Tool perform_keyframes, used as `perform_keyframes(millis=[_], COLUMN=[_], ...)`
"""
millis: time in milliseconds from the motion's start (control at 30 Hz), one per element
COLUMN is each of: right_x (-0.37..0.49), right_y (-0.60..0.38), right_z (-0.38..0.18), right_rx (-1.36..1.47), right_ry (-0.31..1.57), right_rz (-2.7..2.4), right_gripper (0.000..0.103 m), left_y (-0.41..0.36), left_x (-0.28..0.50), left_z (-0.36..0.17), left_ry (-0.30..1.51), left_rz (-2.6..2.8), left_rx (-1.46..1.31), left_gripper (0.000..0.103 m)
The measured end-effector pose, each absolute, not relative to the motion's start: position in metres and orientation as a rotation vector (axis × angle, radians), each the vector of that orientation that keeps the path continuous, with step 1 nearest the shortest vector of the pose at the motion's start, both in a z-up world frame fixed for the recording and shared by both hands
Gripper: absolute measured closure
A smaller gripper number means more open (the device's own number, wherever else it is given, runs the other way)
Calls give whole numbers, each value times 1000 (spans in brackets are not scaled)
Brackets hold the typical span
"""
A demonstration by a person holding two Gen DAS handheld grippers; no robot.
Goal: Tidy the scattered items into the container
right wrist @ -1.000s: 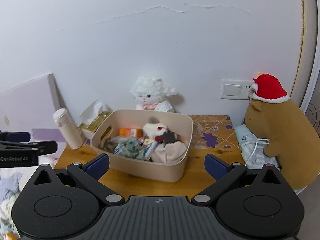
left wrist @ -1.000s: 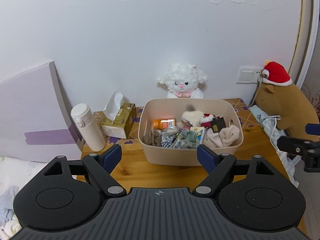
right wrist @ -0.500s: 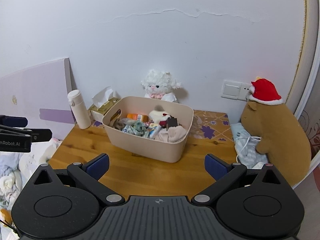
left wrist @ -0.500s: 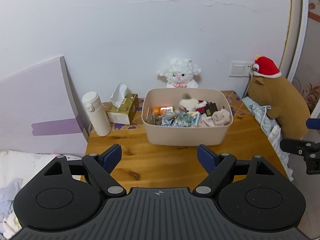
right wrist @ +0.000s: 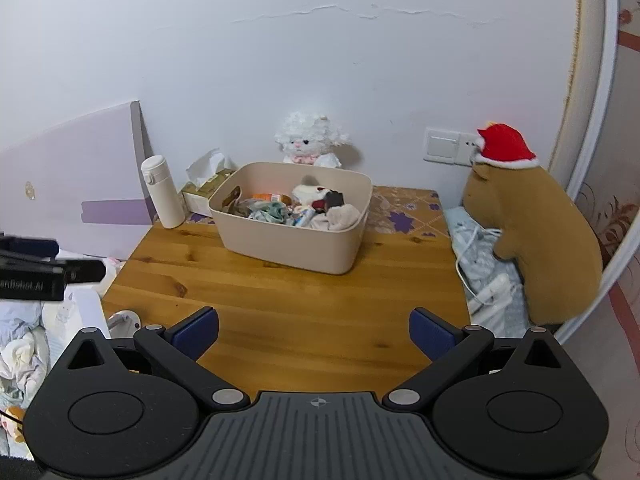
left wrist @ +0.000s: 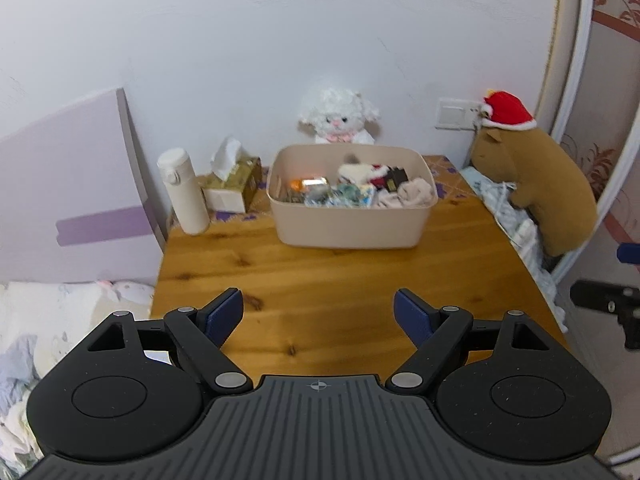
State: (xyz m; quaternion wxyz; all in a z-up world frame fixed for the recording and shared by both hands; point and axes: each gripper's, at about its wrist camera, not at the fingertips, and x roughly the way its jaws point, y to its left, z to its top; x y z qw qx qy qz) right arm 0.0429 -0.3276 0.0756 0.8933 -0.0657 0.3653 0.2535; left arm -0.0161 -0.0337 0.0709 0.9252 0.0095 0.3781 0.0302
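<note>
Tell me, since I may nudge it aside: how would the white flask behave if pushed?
The white flask stands tall and narrow, so a high push would likely tip it. Being cylindrical, it would probably then roll. Its smooth-looking body may slip between fingers.

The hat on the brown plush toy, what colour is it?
Red with a white trim; the hat shows best in the right wrist view.

Both grippers farther from container [left wrist: 348, 224]
</note>
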Motion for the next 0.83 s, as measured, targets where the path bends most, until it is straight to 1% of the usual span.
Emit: perform_keyframes(millis=[267, 833], right_x=[20, 24], right_y=[-342, -352], right_z=[75, 67], right_rx=[-149, -111], right_ry=[759, 802], right_rz=[499, 484], right_gripper=[0, 0], left_y=[-41, -42], left_x=[-41, -42], left_z=[66, 62], left_ry=[805, 849], left_rz=[12, 20], left_rx=[-16, -34], left_gripper=[19, 19])
